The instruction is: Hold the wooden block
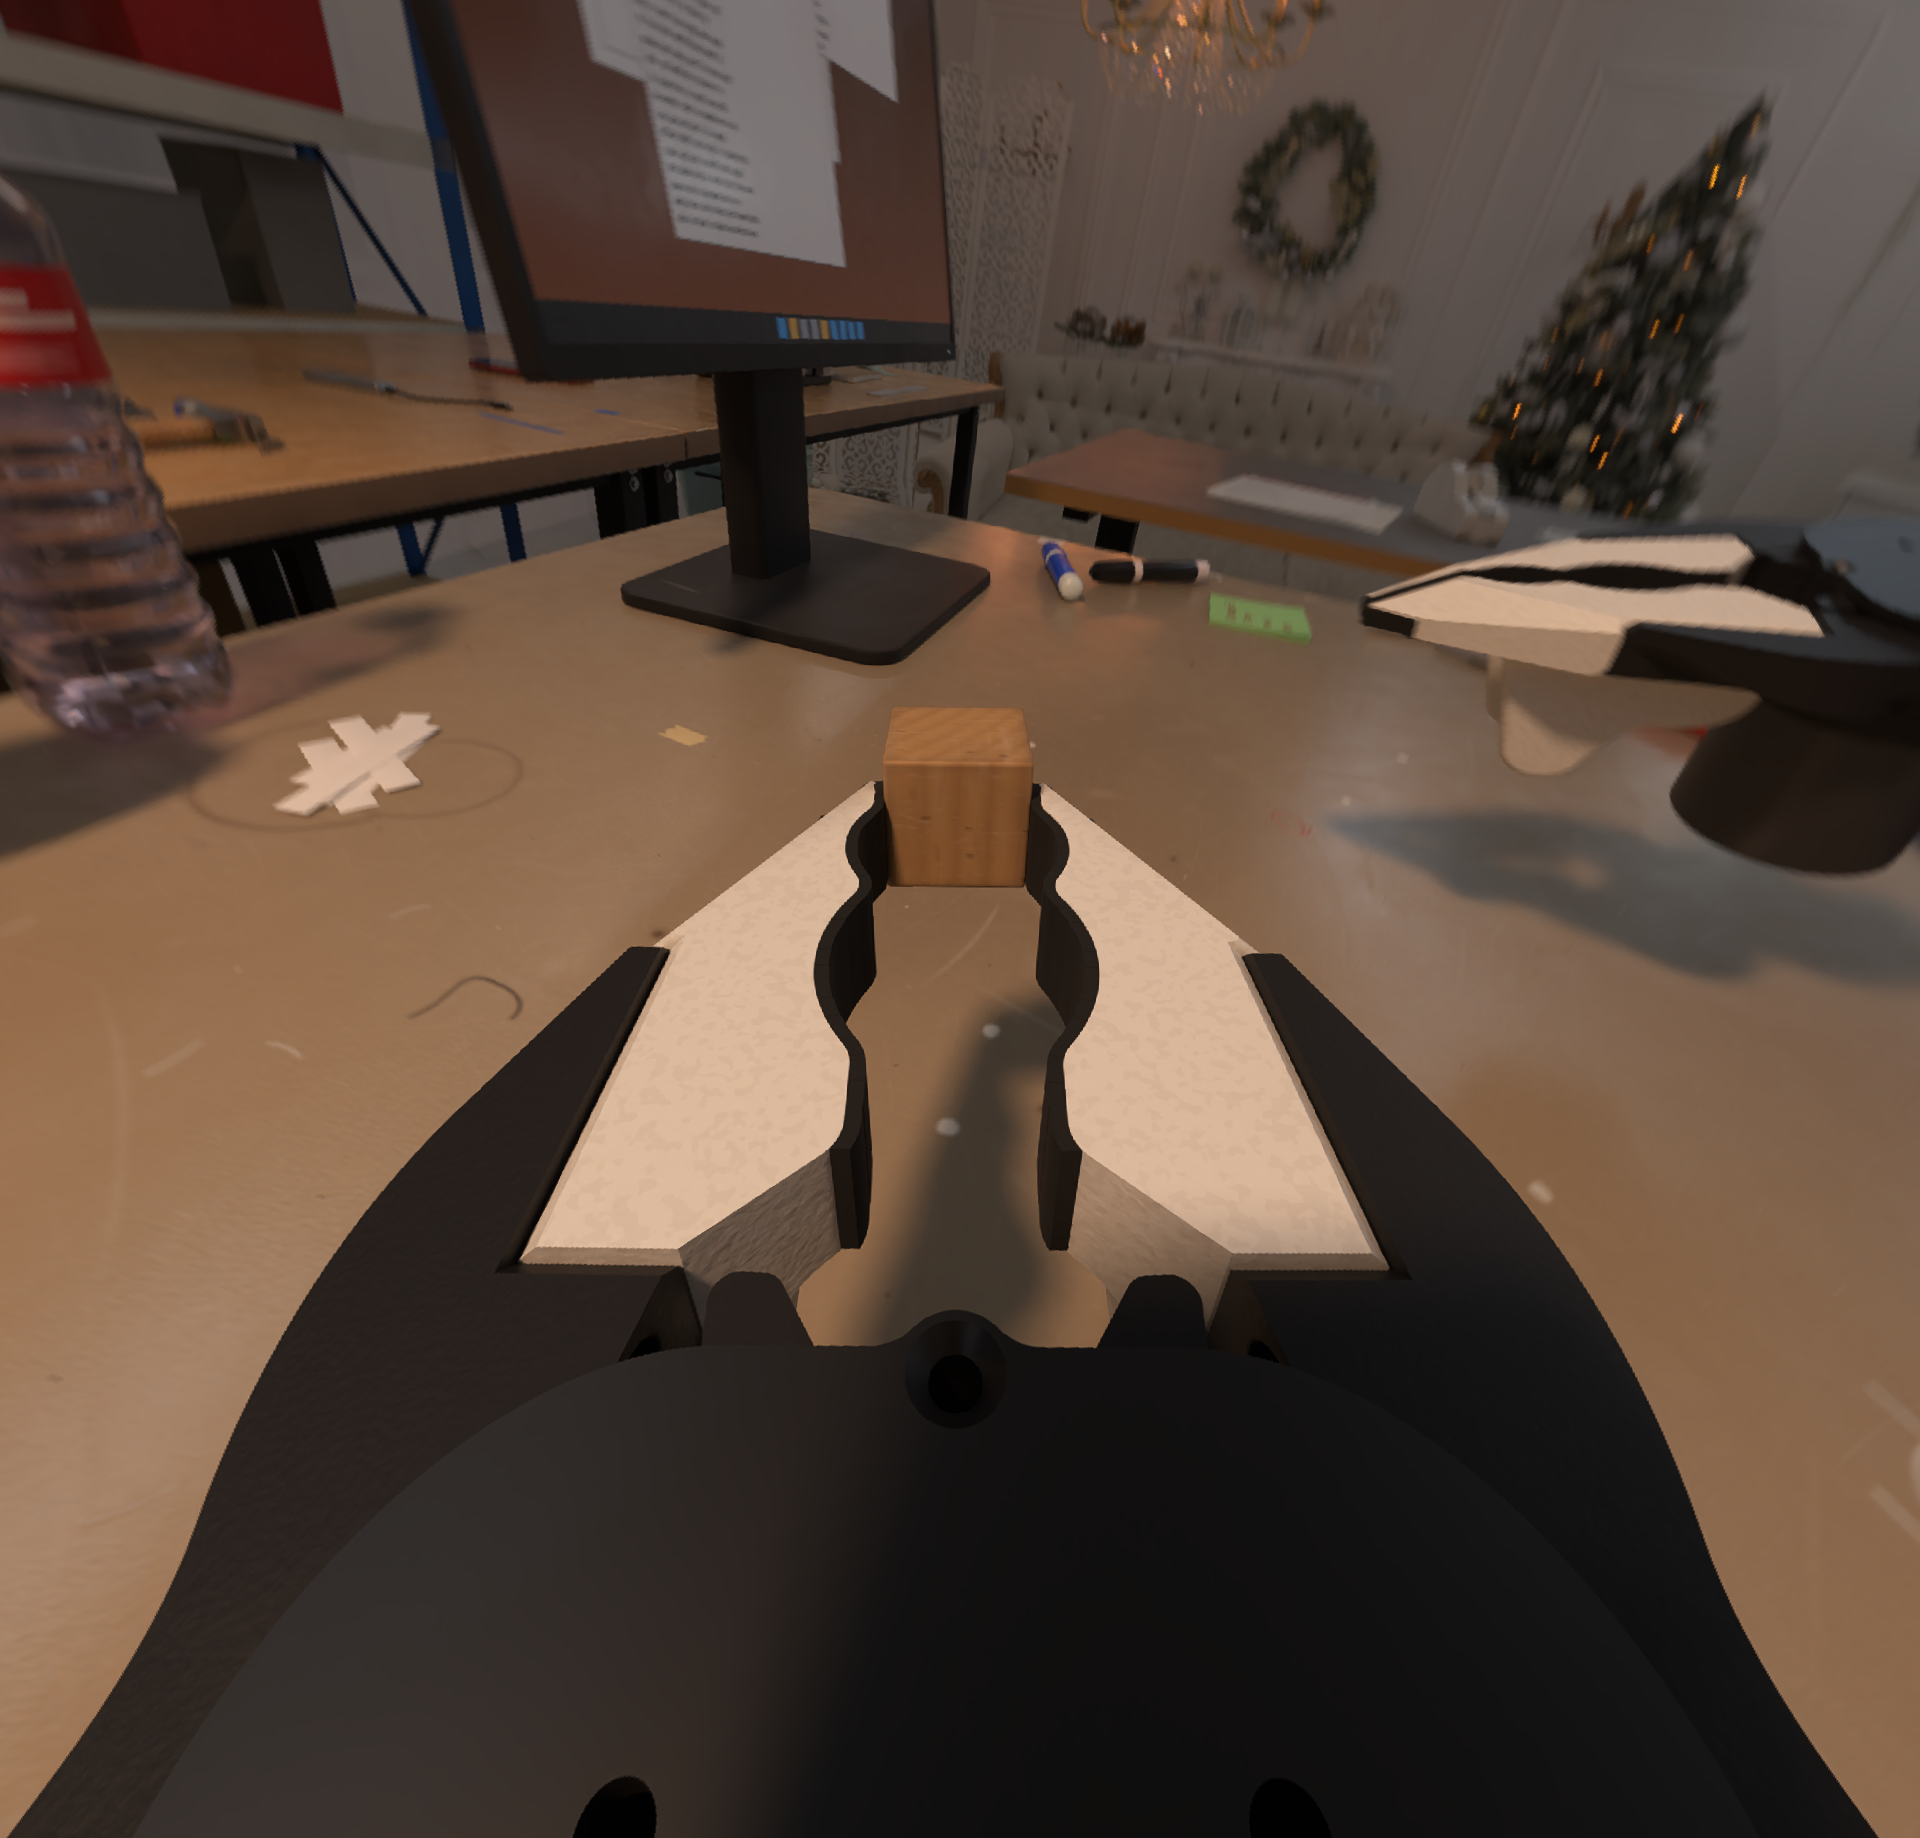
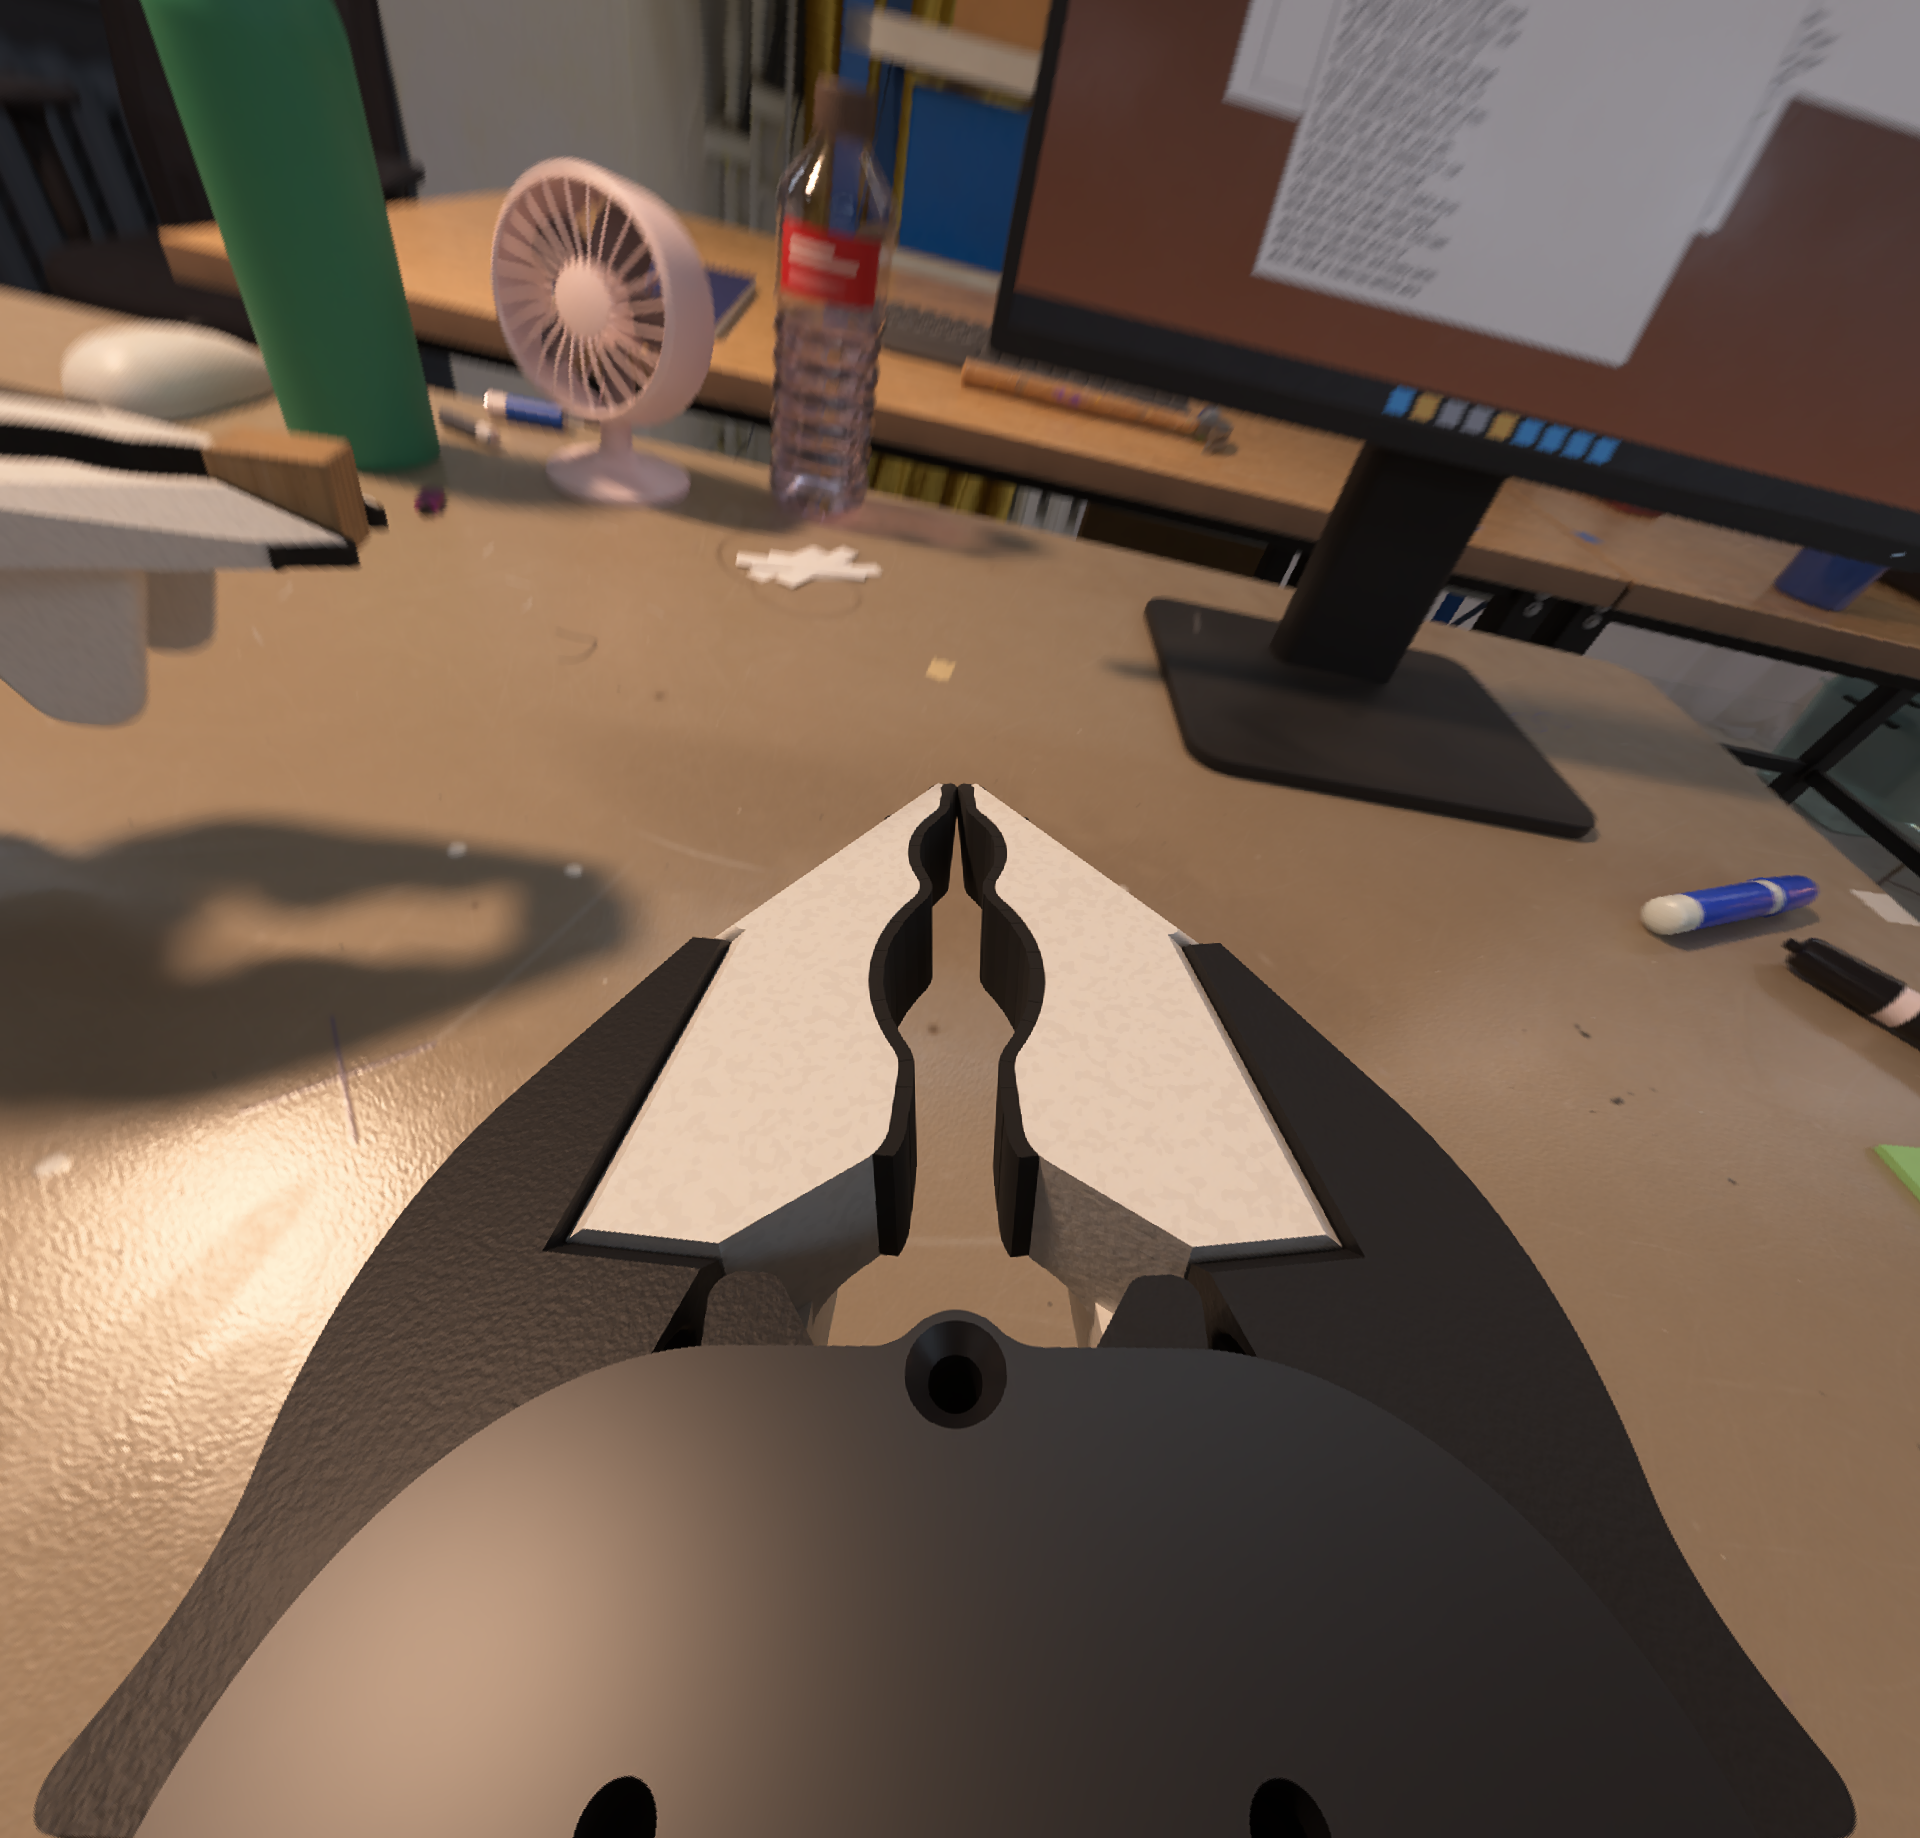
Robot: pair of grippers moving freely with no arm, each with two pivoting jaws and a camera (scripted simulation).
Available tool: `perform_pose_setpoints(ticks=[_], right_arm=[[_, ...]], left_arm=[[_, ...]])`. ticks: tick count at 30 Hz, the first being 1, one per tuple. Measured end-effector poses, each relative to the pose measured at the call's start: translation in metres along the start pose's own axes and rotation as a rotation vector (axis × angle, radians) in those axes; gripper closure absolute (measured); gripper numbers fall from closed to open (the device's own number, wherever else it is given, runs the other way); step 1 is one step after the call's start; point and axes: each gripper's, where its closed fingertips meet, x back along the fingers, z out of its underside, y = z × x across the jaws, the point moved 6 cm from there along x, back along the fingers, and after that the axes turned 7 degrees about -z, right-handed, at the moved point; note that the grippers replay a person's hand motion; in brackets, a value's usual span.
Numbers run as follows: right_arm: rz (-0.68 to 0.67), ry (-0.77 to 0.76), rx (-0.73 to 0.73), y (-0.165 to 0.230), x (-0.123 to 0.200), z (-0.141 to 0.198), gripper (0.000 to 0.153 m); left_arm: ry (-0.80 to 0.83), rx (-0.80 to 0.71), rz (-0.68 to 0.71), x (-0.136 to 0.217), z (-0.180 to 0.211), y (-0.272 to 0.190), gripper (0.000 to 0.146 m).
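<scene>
The wooden block (image 1: 956,796), a small light-brown cube, sits clamped between the tips of my left gripper (image 1: 956,832), which is shut on it and holds it above the tan table (image 1: 312,1061). In the right wrist view the block (image 2: 301,479) shows at the far left in the left gripper's tips (image 2: 312,526), above the table. My right gripper (image 2: 956,796) is shut and empty, its tips touching, hovering over the table. It also shows at the right of the left wrist view (image 1: 1382,614).
A black monitor on a stand (image 1: 805,593) is behind the block. A plastic water bottle (image 2: 826,334), pink fan (image 2: 597,323) and green bottle (image 2: 281,188) stand at the back left. A blue marker (image 2: 1730,903), black marker (image 2: 1855,988) and green piece (image 1: 1259,617) lie at the right. White tape cross (image 1: 358,762).
</scene>
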Motion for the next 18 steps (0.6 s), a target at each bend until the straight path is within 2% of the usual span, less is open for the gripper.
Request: perform_pose_setpoints(ticks=[2,4,7,9,11,13,15,18], right_arm=[[0.027,-0.038,-0.017,-0.005,0.01,-0.007,0.15],[0.067,-0.033,-0.004,-0.007,0.013,-0.009,0.139],[0.072,-0.019,0.038,-0.006,0.011,-0.006,0.14],[0.096,-0.064,0.065,-0.008,0.009,-0.012,0.142],[0.153,-0.183,0.044,-0.012,0.011,-0.023,0.142],[0.138,-0.268,-0.055,-0.015,0.015,-0.033,0.143],[0.131,-0.265,-0.116,-0.016,0.015,-0.039,0.143],[0.242,-0.237,-0.026,-0.02,0.01,-0.041,0.144]], left_arm=[[-0.017,0.103,-0.006,-0.002,-0.001,0.007,0.121],[-0.053,0.163,-0.023,0.001,-0.004,0.012,0.121],[-0.108,0.185,-0.031,0.011,-0.015,0.014,0.121],[-0.121,0.194,-0.035,0.02,-0.021,0.013,0.121],[-0.122,0.193,-0.046,0.027,-0.022,0.011,0.121],[-0.117,0.176,-0.068,0.032,-0.019,0.009,0.121],[-0.108,0.14,-0.071,0.035,-0.016,0.007,0.121],[-0.094,0.041,-0.068,0.036,-0.014,0.003,0.121]])
